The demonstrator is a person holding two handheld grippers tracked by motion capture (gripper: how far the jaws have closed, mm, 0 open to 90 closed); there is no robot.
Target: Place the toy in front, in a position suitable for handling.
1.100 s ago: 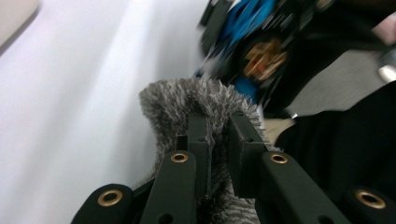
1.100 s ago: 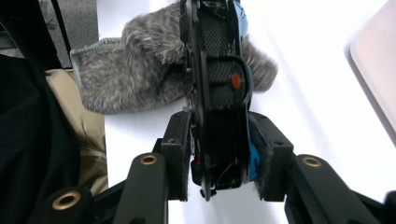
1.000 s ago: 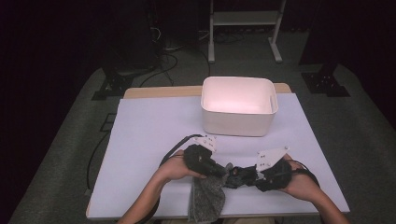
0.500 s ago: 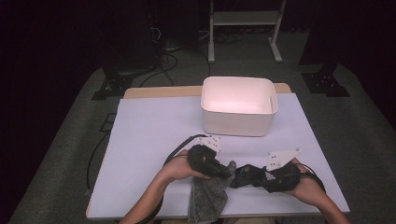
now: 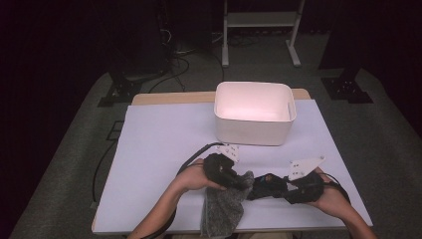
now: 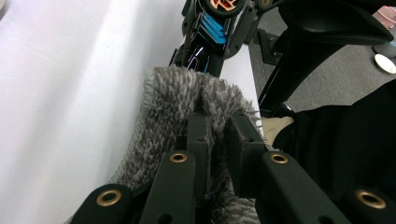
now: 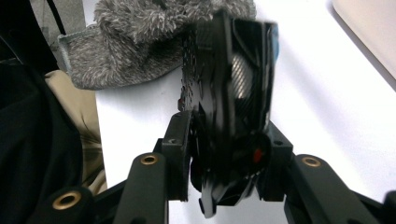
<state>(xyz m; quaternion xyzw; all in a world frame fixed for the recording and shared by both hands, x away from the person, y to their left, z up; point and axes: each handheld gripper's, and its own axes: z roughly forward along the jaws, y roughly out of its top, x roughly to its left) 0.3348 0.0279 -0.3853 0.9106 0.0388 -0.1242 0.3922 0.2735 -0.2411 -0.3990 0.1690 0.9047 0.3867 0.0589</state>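
Here, near the table's (image 5: 164, 144) front edge, the left gripper (image 6: 217, 133) pinches the grey cloth (image 5: 224, 209) while the right gripper (image 7: 224, 158) clamps a black device (image 7: 231, 84).

A white bin (image 5: 255, 119) blocked the far middle of the table (image 5: 159, 149); its left side lay open for passing.

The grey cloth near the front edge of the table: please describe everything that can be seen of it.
The grey cloth is a fluffy, long-piled textile with a stitched hem along its edge, like microfibre. It is crumpled, not spread flat. The left hand-held gripper is shut on an upper fold, lifting that part, while the lower part hangs over the front edge of the white table cover. The black object held in the right hand-held gripper meets the cloth's raised end.
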